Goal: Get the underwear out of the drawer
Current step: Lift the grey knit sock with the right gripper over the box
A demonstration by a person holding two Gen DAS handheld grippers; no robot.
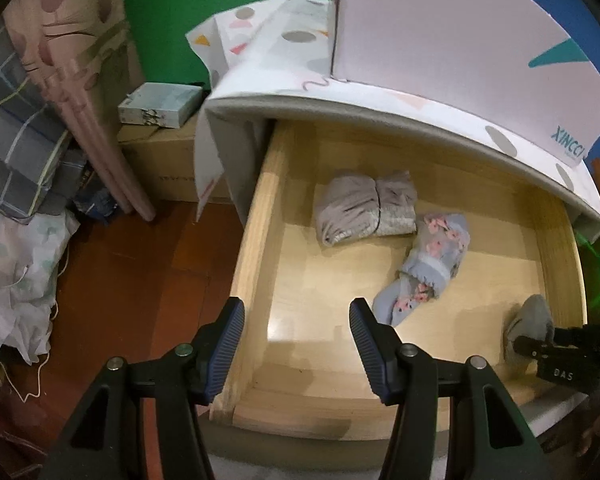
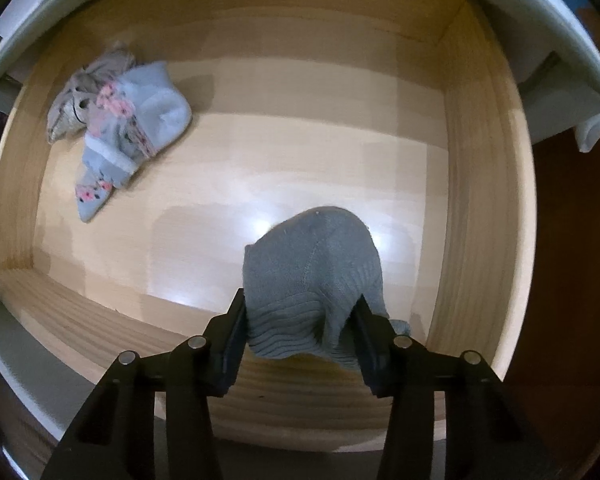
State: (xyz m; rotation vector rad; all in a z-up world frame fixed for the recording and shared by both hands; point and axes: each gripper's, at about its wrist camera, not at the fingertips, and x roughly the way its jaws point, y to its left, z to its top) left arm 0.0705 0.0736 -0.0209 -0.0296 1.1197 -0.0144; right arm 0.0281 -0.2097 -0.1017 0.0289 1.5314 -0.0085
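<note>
My right tongs [image 2: 302, 330] were clamped on the grey ribbed underwear [image 2: 314, 276] low in the open wooden drawer [image 2: 480, 208], my left tongs [image 1: 296, 344] gaped empty over its edge, and the beige bundle [image 1: 364, 208] and floral pair [image 1: 428, 264] remained.

1. The left wrist view looks steeply down past the left gripper [image 1: 296, 344] at the open drawer's [image 1: 260, 216] left wall.
2. The right wrist view faces straight down, close over the drawer floor [image 2: 300, 152].
3. Both show the floral underwear [image 1: 432, 260] [image 2: 116, 136].
</note>
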